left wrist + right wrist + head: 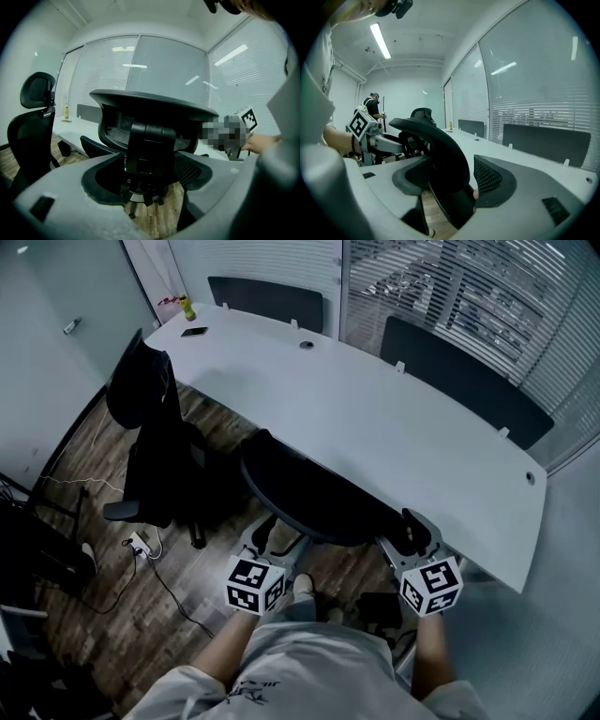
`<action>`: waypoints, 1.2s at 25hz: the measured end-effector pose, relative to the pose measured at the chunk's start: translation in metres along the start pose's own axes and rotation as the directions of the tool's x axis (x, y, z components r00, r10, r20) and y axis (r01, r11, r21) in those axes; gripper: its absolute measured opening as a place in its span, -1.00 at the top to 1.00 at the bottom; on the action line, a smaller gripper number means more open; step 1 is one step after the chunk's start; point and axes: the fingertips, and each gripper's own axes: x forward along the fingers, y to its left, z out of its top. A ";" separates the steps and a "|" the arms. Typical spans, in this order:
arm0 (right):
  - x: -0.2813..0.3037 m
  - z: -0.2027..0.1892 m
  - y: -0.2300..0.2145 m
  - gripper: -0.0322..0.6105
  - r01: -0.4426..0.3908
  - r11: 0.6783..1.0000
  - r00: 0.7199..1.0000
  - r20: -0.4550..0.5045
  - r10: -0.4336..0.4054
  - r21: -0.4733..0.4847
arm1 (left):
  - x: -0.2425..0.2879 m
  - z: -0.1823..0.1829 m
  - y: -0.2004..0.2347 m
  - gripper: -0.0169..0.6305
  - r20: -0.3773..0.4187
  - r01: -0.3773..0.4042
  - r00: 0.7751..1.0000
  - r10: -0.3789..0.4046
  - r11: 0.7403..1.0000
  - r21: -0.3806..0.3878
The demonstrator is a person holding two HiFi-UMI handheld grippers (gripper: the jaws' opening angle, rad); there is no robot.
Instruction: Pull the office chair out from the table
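White table [394, 427] over half-hidden office chair [309, 498]; left gripper [265, 536], right gripper [412, 531] fingers [506, 183] apart astride backrest [150, 112].

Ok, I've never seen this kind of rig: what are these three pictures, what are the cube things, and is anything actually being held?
No robot: a person carries two hand-held two-jaw grippers; the cubes belong to them. One camera looks down from the person's head, and one rides on each gripper. The left gripper and right gripper are at the backrest of the office chair, by the white table. Both are open, nothing gripped. A phone and bottle sit at the table's far end.
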 end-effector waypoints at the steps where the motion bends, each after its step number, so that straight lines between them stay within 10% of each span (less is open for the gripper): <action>1: 0.002 -0.001 0.000 0.17 -0.008 1.000 1.000 -0.008 0.008 -0.011 | 0.003 0.000 0.000 -0.06 0.000 0.004 1.000 -0.004 1.000 0.004; 30: 0.032 -0.022 -0.001 0.27 -0.091 0.994 0.983 -0.162 0.080 -0.064 | 0.024 0.001 -0.003 -0.08 -0.021 0.024 1.000 -0.023 0.999 0.045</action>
